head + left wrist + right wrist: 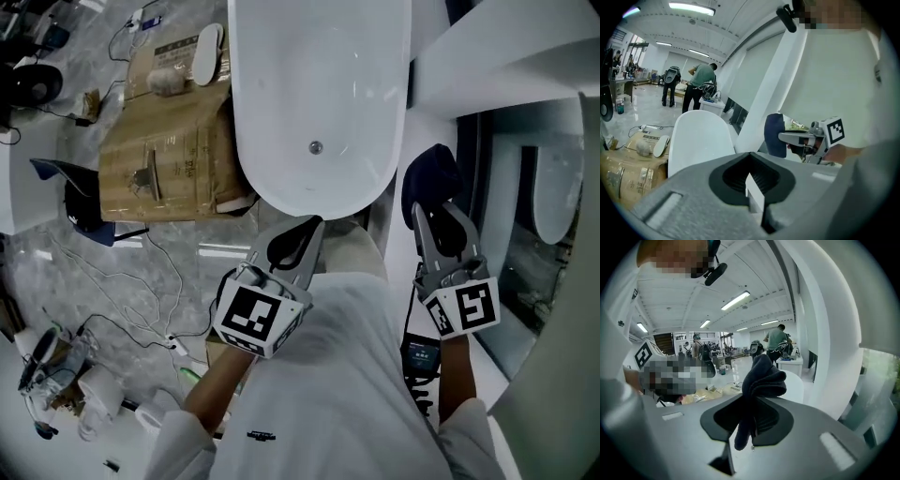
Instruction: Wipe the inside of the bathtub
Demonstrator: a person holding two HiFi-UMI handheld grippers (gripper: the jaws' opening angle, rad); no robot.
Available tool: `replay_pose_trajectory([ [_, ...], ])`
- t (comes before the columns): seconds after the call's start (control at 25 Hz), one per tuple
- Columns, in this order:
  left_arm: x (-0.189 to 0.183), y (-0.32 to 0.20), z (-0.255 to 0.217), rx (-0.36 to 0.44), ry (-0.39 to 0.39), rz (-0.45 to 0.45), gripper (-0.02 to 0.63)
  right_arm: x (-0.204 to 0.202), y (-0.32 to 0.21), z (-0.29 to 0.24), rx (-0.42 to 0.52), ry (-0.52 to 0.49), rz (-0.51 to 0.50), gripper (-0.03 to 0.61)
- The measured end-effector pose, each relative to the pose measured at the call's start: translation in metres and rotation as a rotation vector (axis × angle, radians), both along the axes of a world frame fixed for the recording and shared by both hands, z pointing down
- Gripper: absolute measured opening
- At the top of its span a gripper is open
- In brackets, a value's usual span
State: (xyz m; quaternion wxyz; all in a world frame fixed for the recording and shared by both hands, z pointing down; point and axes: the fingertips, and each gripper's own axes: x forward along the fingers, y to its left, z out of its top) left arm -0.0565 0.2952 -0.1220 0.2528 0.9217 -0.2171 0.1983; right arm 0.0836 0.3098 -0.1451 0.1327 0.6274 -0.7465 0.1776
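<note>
The right gripper (pixel 752 420) has its jaws closed on a dark cloth (pixel 761 378). Its own view shows the cloth pinched at the middle, with a bunched head standing above the jaws and a tail hanging below. In the head view the same cloth (pixel 429 173) is only a dark lump at the tip of the right gripper (pixel 441 217).

The left gripper (pixel 751 178) has its jaws together with nothing between them. In the head view it (pixel 302 228) is held close to the person's white shirt.

Both grippers are short of the bathtub (pixel 319 75), just outside its rounded near end, and neither is over the rim. The inside of the tub is bare white, with the drain (pixel 316 147) towards the near end (only the head view looks down into it). The left gripper view catches just the outer wall of the tub (pixel 698 140), and the right gripper view shows a white sliver (pixel 794 385) behind the cloth.

A cardboard box (pixel 169 150) sits tight against the tub's left side, with loose cables (pixel 122 281) on the floor nearer the person. A white slanting panel (pixel 487 56) stands close on the right. Only the gripper views show the people standing (pixel 701 84) far down the room.
</note>
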Motion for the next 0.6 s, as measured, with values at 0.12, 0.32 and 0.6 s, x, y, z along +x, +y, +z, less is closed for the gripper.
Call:
replay_pose_trajectory([
  [0.12, 0.034, -0.021, 0.015, -0.019, -0.054, -0.019, 0.002, 0.033, -0.032, 0.014, -0.026, -0.033, -0.052, 0.058],
  [0.32, 0.063, -0.058, 0.029, -0.011, -0.095, -0.038, 0.002, 0.054, -0.076, 0.039, -0.049, -0.079, -0.107, 0.058],
  [0.6, 0.063, -0.098, 0.054, -0.072, -0.032, -0.056, 0.002, 0.05, -0.11, 0.075, -0.112, -0.002, -0.135, 0.058],
])
